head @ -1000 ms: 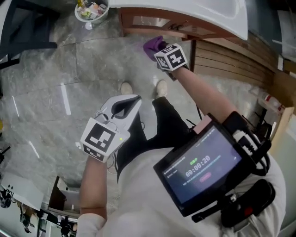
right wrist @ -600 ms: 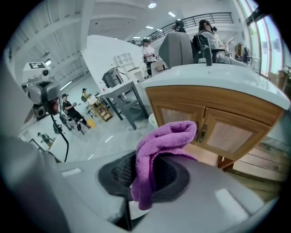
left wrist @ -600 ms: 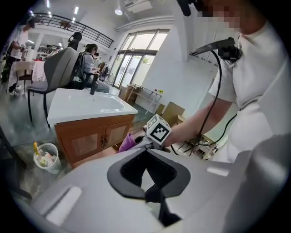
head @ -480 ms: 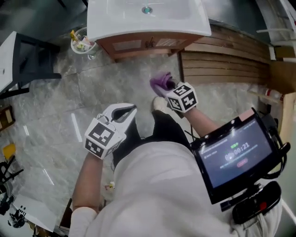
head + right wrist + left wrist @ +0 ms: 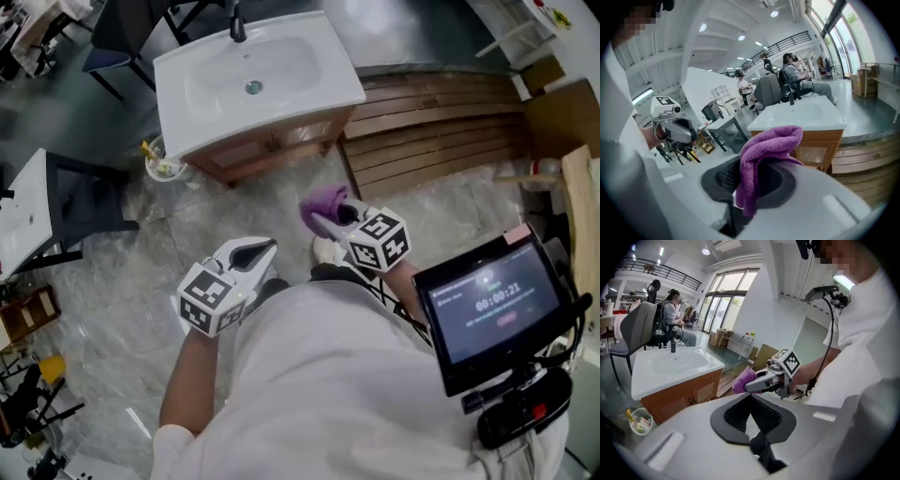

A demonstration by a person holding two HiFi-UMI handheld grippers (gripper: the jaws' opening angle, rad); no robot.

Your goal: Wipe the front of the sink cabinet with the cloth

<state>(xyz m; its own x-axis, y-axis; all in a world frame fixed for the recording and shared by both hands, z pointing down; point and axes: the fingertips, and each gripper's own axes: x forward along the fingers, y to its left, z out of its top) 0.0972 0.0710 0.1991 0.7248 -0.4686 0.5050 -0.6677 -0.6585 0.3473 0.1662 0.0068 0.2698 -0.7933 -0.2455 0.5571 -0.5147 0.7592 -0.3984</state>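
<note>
**Cloth held off the cabinet, clear of the wooden front**

The purple cloth (image 5: pixel 324 200) is clamped in the right tongs (image 5: pixel 319 221). In the right gripper view it (image 5: pixel 765 154) is pinched between the two dark pads, with a folded bunch standing above them and a tail hanging below. It is in the air over the grey marble floor (image 5: pixel 216 211), on the near side of the sink cabinet (image 5: pixel 267 150). It is well apart from the cabinet's front, with bare floor between them.

The left tongs (image 5: pixel 255 251) are clenched on nothing; the left gripper view shows the pads meeting with no object between them. They are left of the right tongs and slightly nearer.

The cabinet stands far and slightly left, its wooden front facing the person. A white basin (image 5: pixel 253 80) sits on top, with a dark tap (image 5: pixel 239 23) at its far edge. A small container of mixed items (image 5: pixel 161 163) sits on the floor just beside the cabinet's left corner. A wooden slatted platform (image 5: pixel 431 127) lies right of the cabinet. A lit screen (image 5: pixel 489 309) is mounted at the person's right side.
</note>
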